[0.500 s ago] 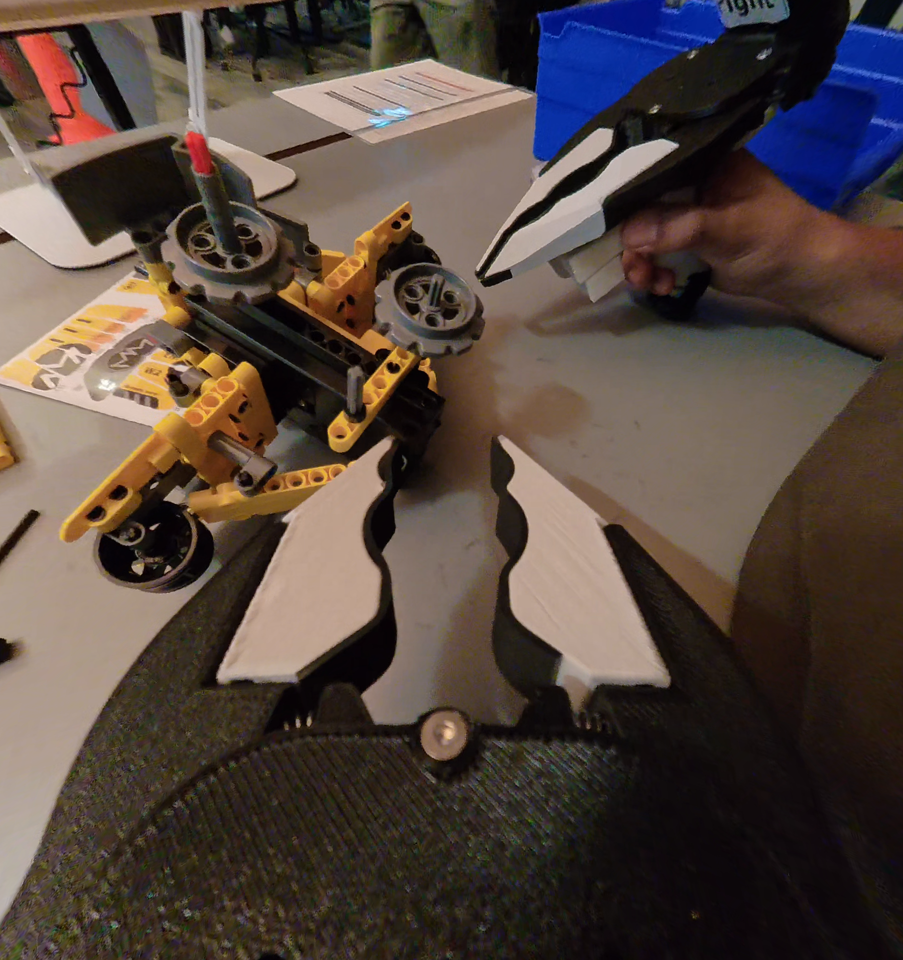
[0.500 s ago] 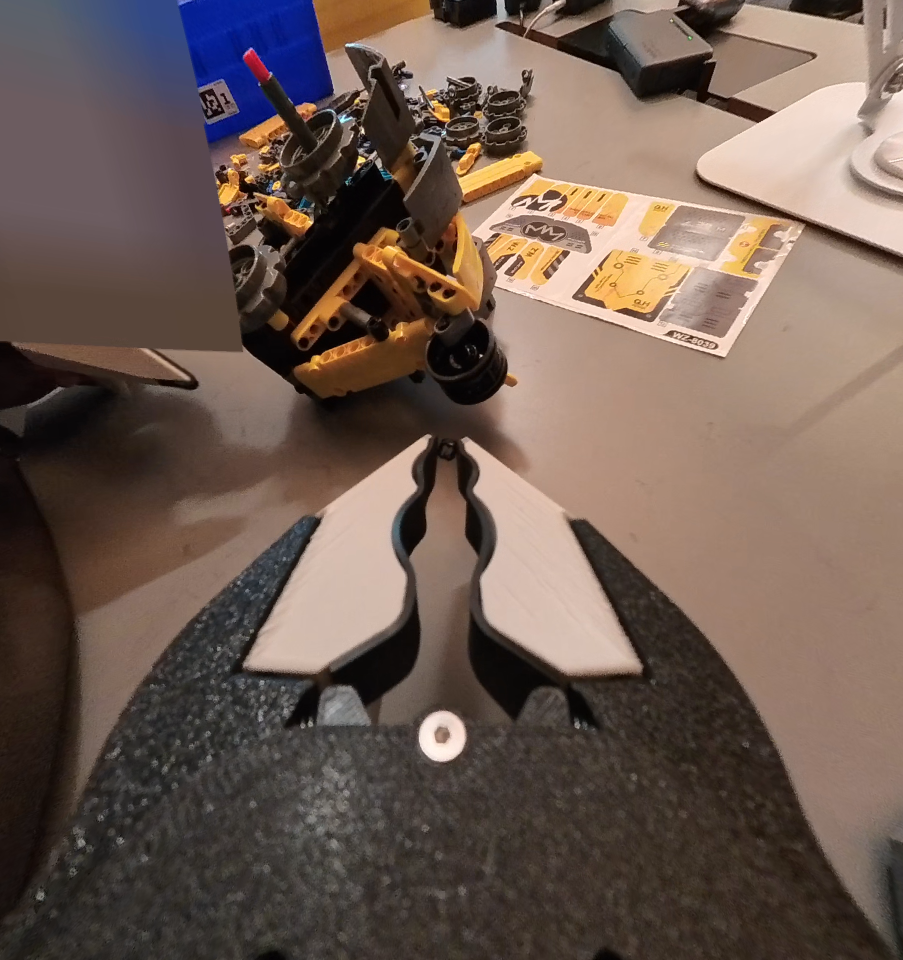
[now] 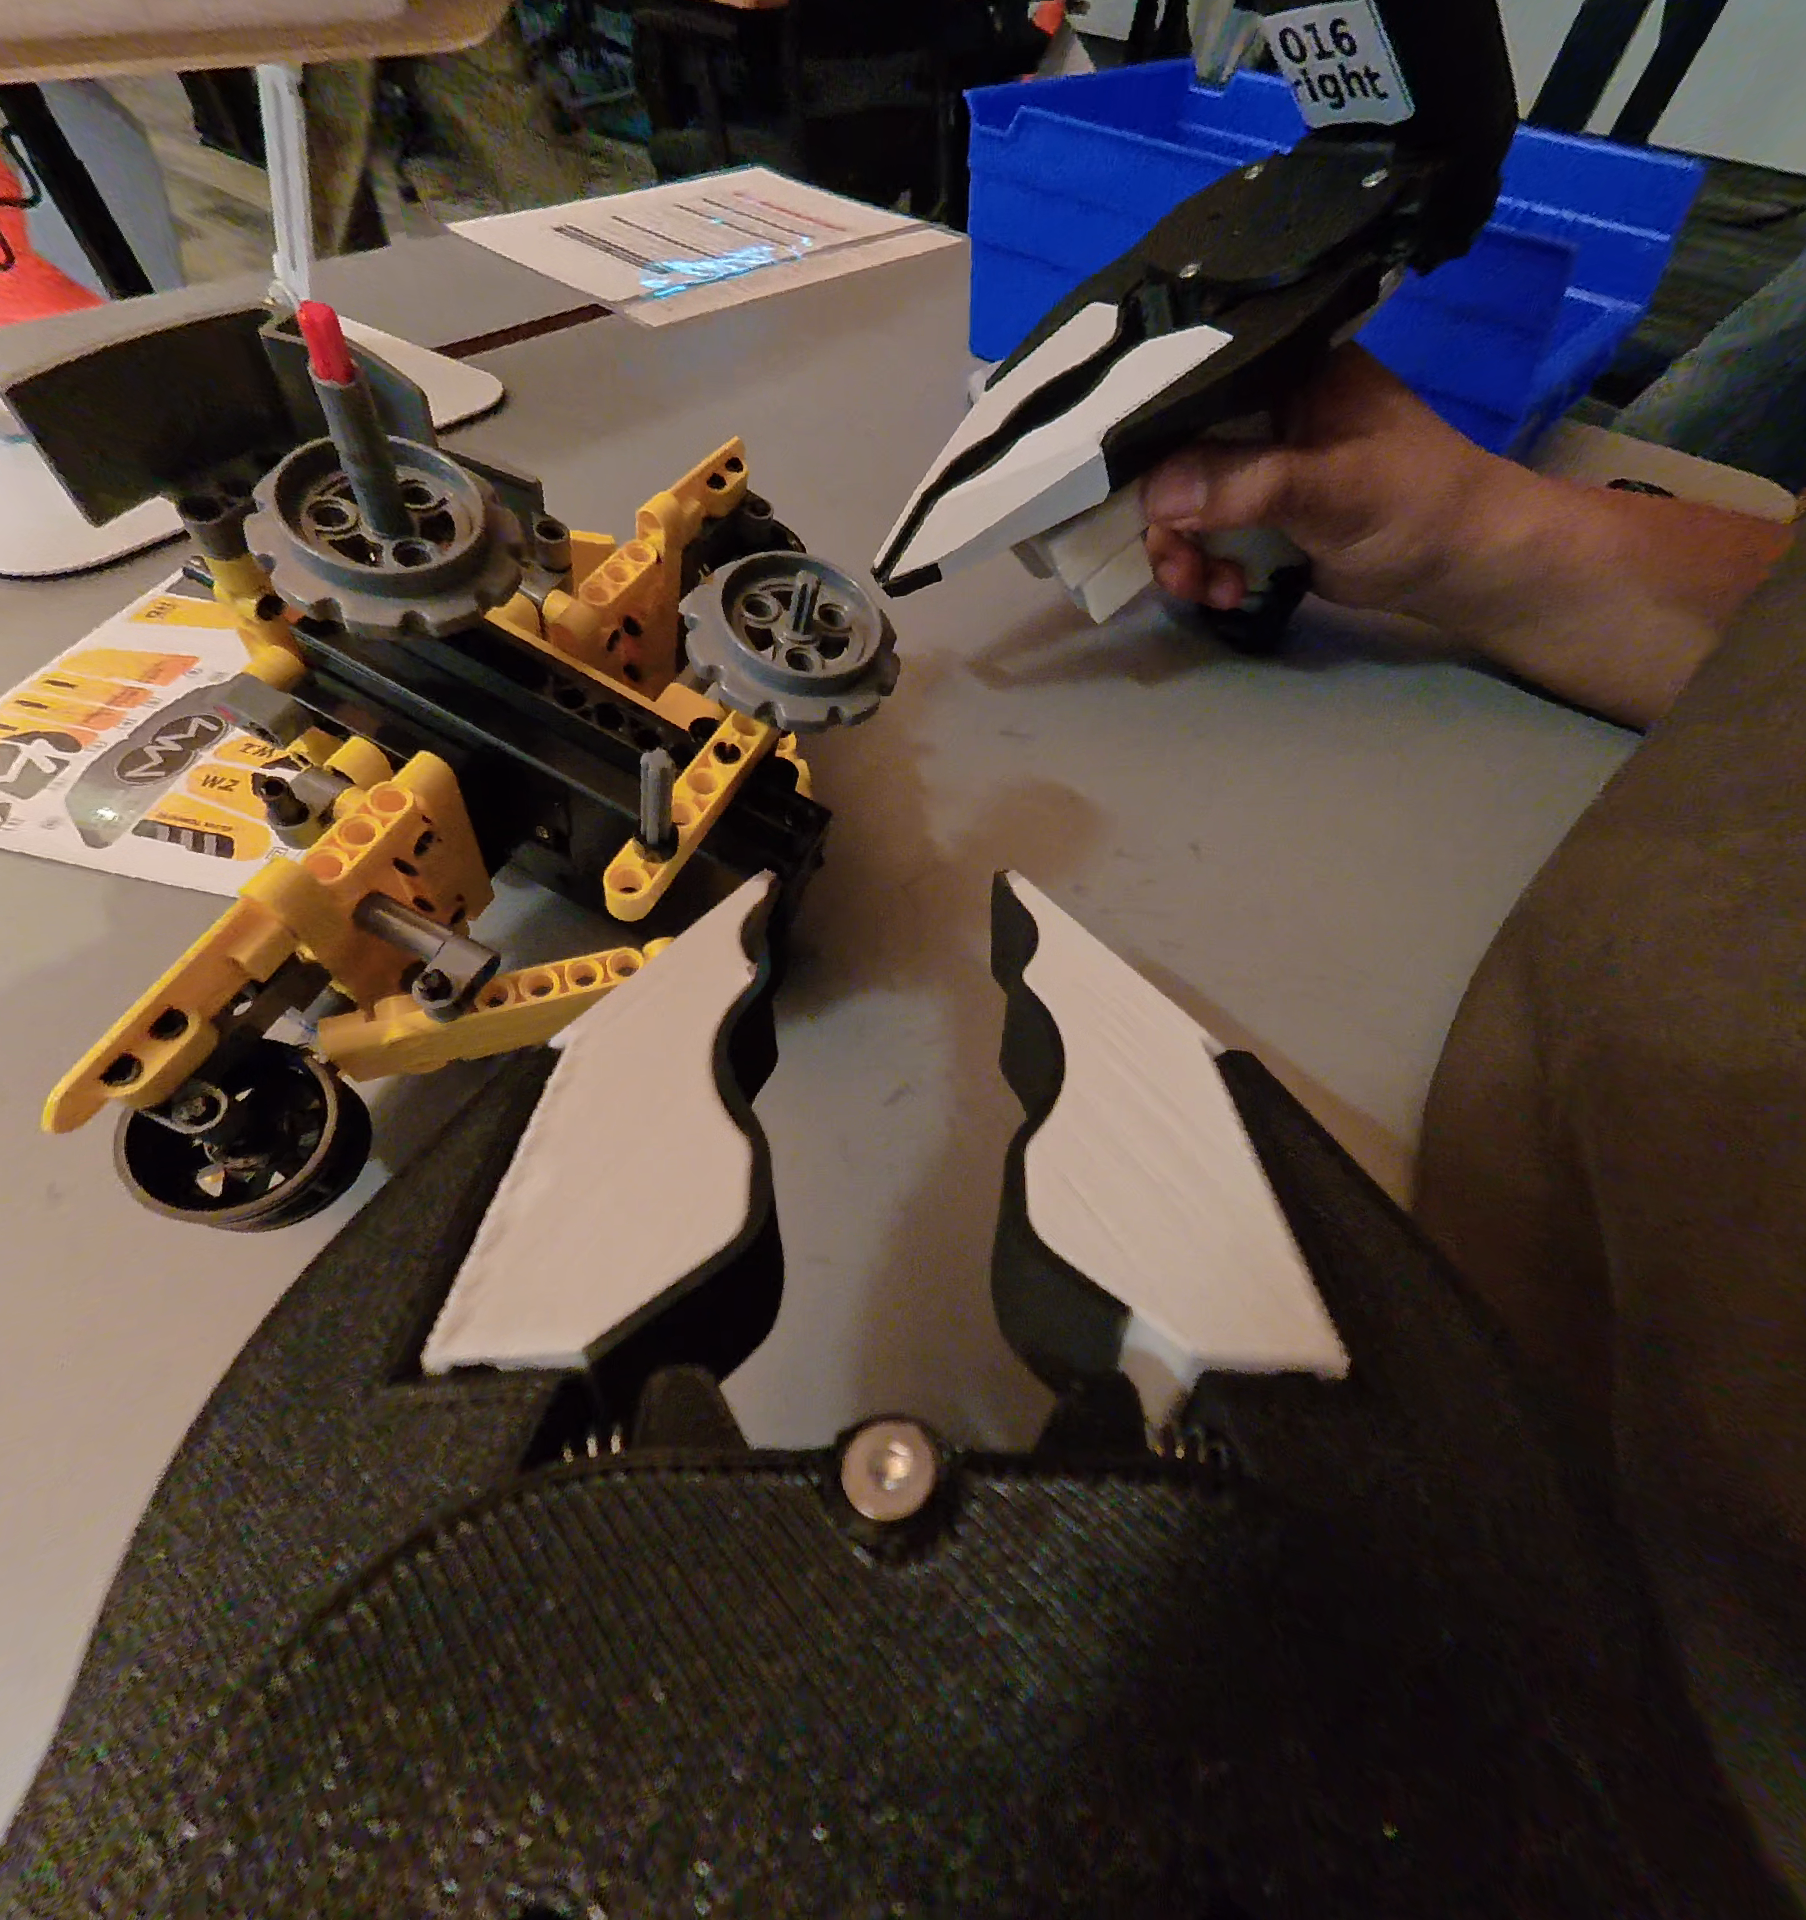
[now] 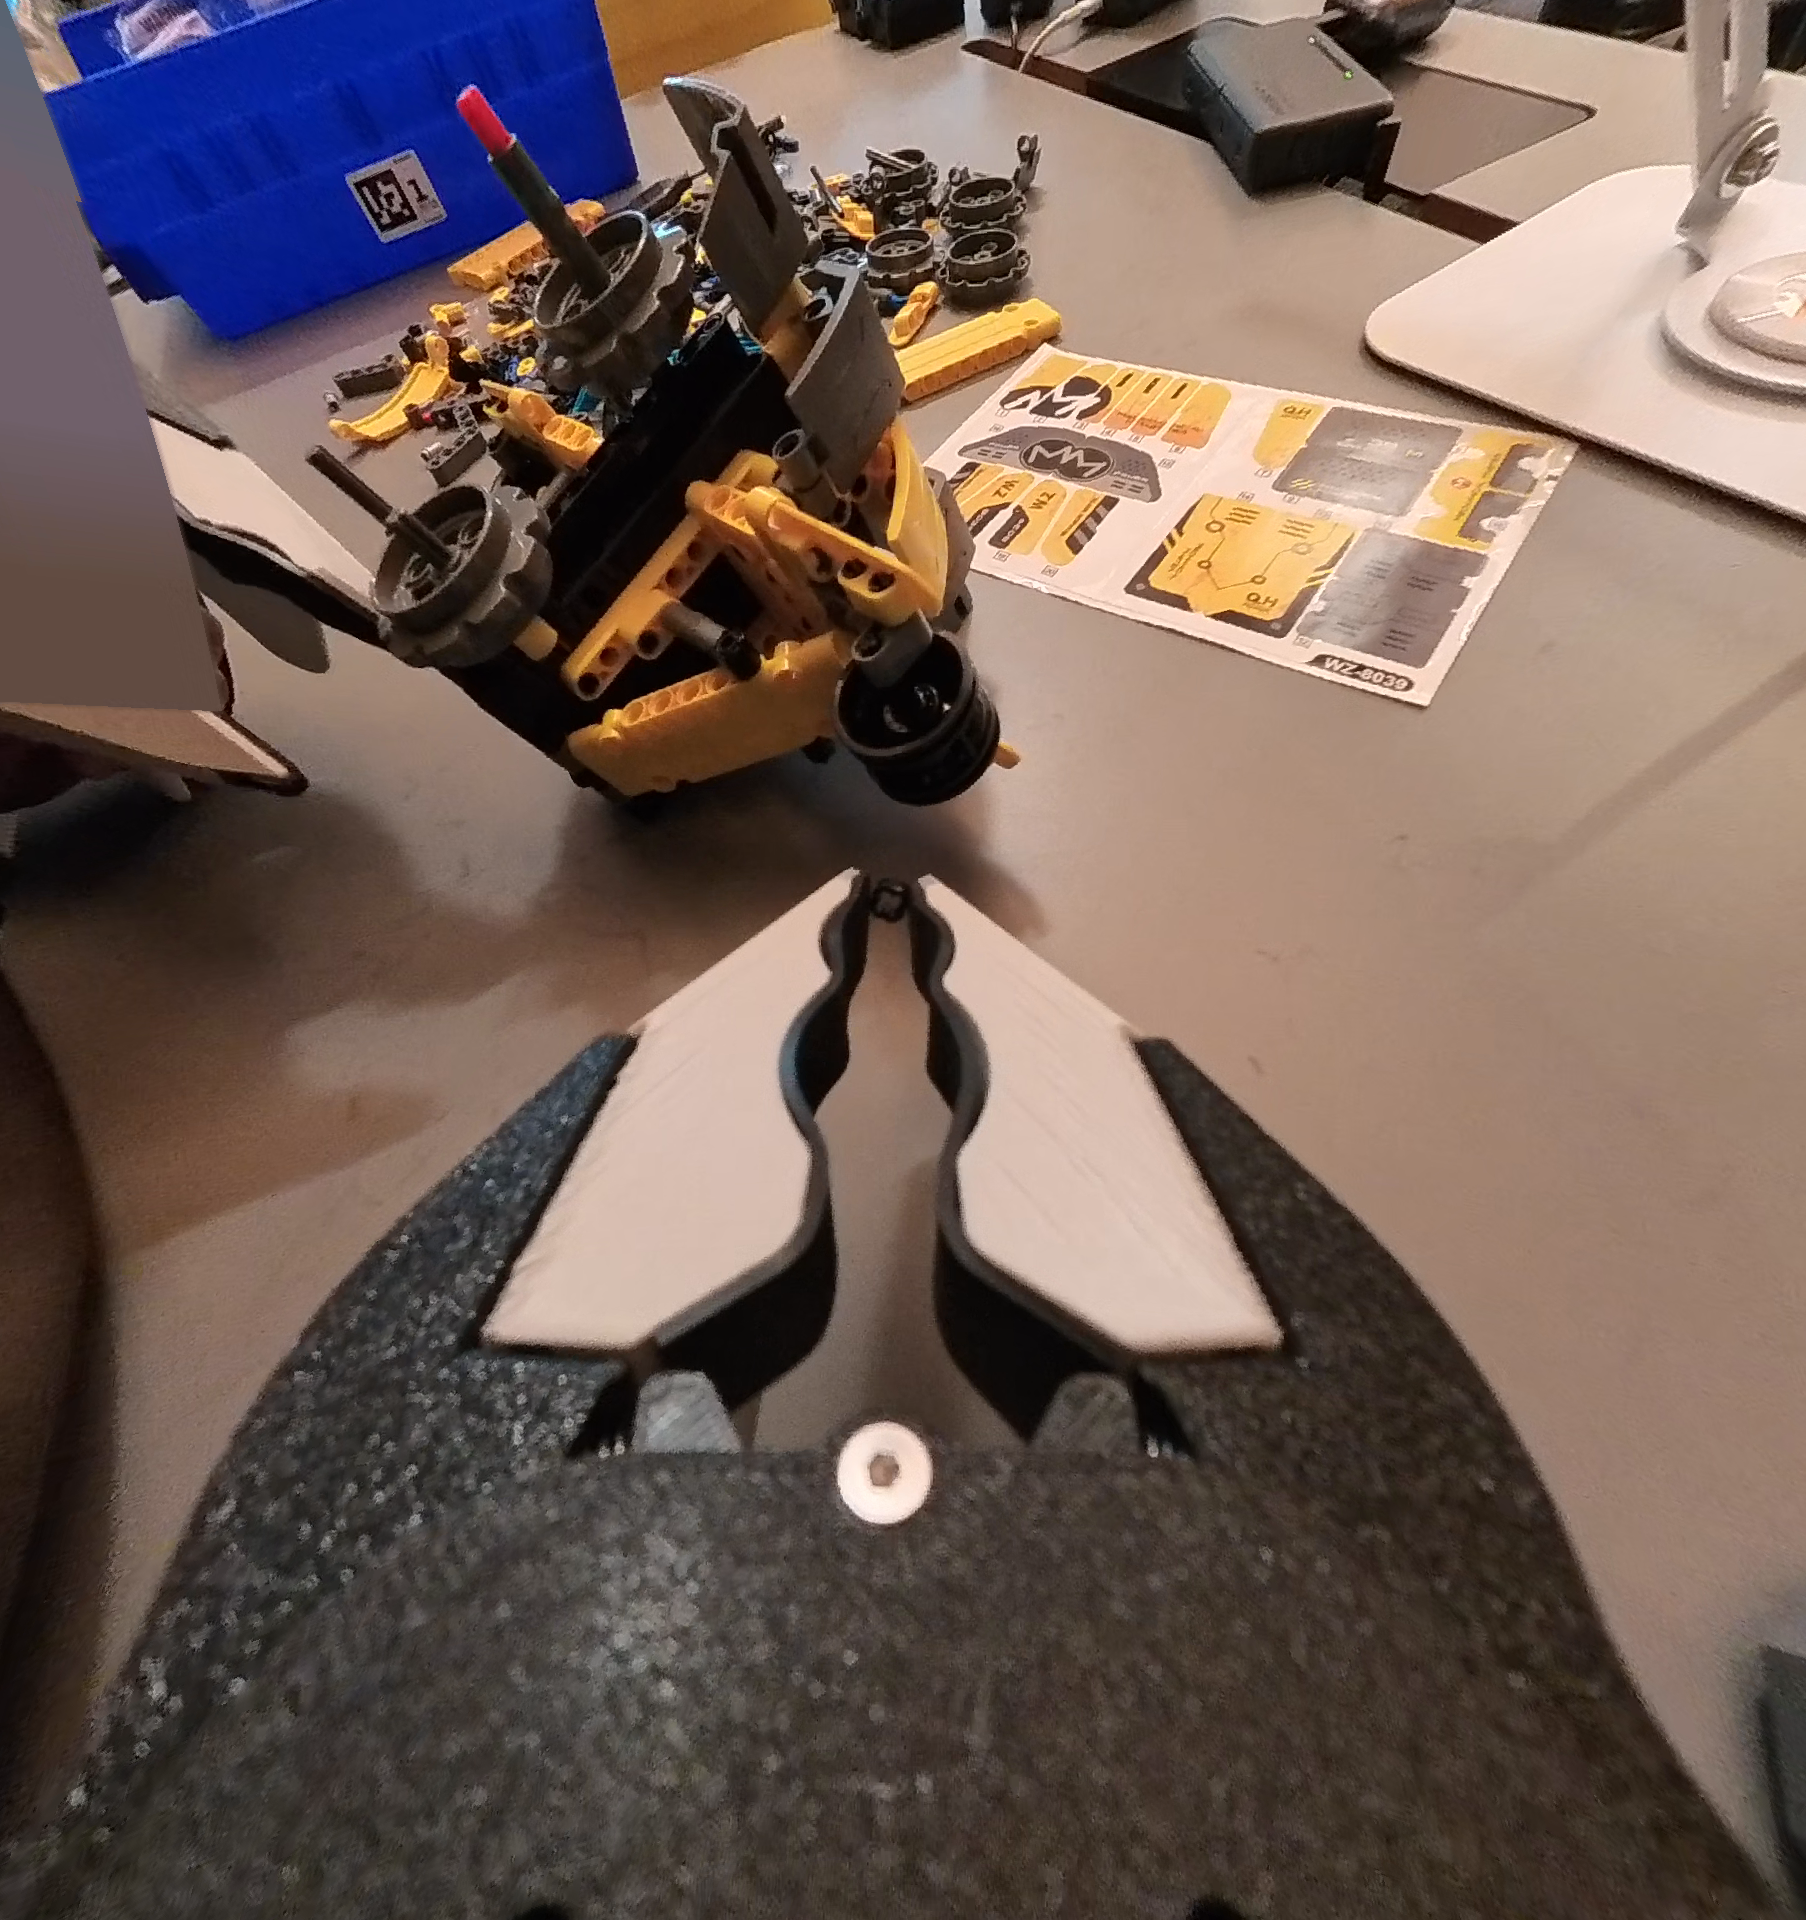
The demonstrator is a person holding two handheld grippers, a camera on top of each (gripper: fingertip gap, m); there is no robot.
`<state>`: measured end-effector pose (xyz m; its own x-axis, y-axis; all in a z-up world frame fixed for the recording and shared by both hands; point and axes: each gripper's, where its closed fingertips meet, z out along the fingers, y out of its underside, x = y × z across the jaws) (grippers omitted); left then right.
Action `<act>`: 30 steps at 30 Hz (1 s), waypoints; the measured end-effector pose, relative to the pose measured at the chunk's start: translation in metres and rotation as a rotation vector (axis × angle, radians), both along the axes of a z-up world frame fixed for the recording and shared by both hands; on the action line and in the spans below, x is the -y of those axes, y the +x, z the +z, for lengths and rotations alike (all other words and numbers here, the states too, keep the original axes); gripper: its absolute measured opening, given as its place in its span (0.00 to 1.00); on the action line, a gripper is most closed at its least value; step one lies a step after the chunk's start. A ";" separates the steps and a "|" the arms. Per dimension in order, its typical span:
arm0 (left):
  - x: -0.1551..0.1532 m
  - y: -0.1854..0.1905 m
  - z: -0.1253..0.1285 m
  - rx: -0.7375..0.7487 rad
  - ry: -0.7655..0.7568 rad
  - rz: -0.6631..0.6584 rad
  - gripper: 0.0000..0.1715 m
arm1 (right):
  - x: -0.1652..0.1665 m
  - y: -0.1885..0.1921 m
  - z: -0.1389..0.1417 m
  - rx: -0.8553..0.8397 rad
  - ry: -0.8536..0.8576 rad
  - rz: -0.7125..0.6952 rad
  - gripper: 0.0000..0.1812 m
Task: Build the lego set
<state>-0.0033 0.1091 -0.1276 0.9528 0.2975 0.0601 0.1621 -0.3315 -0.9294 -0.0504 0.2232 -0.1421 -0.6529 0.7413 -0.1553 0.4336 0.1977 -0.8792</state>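
A yellow and black brick-built vehicle model [image 3: 525,727] lies tilted on the grey table, with grey toothed wheels [image 3: 790,639] and a red-tipped axle [image 3: 343,416]. My left gripper [image 3: 888,894] is open and empty. Its left fingertip [image 3: 764,904] is right by the model's black base. My right gripper [image 4: 886,902] is shut on a small black pin [image 4: 888,900], a short way in front of the model [image 4: 712,582]. In the left wrist view the right gripper [image 3: 904,577], held by a hand, points at the near grey wheel.
A blue bin [image 3: 1242,208] stands behind the right gripper, and it also shows in the right wrist view [image 4: 338,177]. A sticker sheet [image 4: 1242,520] lies beside the model. Loose parts [image 4: 930,239] are piled behind it. A white stand base [image 4: 1605,312] is at the far right. The left gripper's tips are roughly 12 cm from the right gripper's.
Almost nothing has changed. Both views have shifted slightly, and the right gripper still holds the pin close to the grey wheel.
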 end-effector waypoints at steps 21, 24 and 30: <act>-0.001 0.000 -0.002 0.017 -0.008 -0.005 0.22 | 0.004 0.016 -0.031 0.068 0.231 0.064 0.03; -0.001 0.000 -0.002 0.007 -0.014 -0.002 0.22 | 0.006 0.019 -0.037 0.061 0.295 0.078 0.03; -0.001 -0.001 -0.002 0.021 -0.007 -0.004 0.22 | 0.010 0.021 -0.043 0.054 0.356 0.100 0.03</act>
